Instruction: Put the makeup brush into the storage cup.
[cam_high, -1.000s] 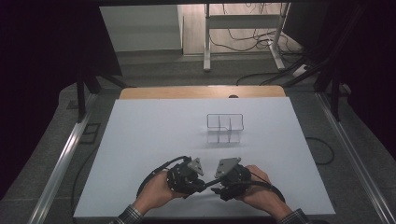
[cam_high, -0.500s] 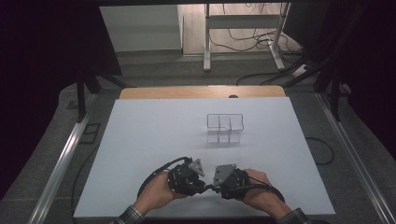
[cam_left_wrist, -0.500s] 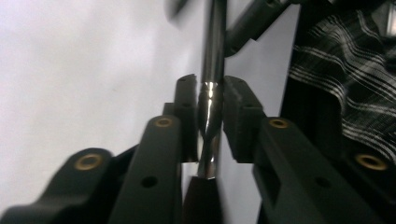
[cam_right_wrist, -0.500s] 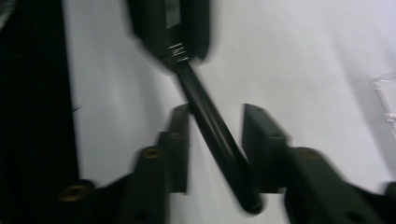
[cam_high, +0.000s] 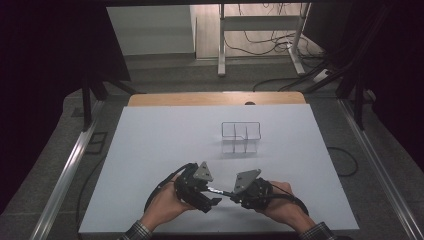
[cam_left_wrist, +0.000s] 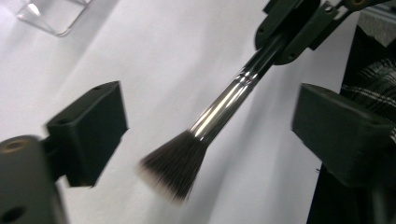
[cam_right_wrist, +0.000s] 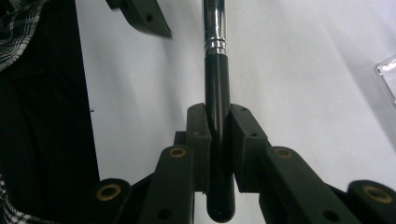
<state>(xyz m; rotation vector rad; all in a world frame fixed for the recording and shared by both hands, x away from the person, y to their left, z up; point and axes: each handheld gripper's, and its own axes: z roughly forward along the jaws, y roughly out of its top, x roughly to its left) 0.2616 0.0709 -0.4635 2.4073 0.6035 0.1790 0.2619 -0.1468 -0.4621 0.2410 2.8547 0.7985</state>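
Observation:
A makeup brush (cam_high: 220, 190) with a black handle, silver ferrule (cam_left_wrist: 229, 100) and dark bristles (cam_left_wrist: 173, 170) spans the gap between my two grippers near the table's front edge. My right gripper (cam_right_wrist: 219, 126) is shut on the black handle (cam_right_wrist: 216, 70), also seen from the left gripper view as the right gripper (cam_left_wrist: 294, 28) clamping the far end. My left gripper (cam_left_wrist: 217, 128) stands open; its jaws have just been opening and the bristle end lies between them untouched. In the high view, the left gripper (cam_high: 210, 197) and right gripper (cam_high: 232, 194) face each other.
A clear plastic organizer (cam_high: 241, 137) with compartments stands on the white table (cam_high: 150, 140) beyond the grippers, its corner also in view as the organizer (cam_left_wrist: 51, 16). A person's hands and plaid cuffs (cam_high: 135, 231) come in from the bottom edge. A wooden strip borders the far side.
The left gripper's jaws have spread wide off the brush, and the right gripper's jaws have closed on the handle. Both hands stayed in about the same place.

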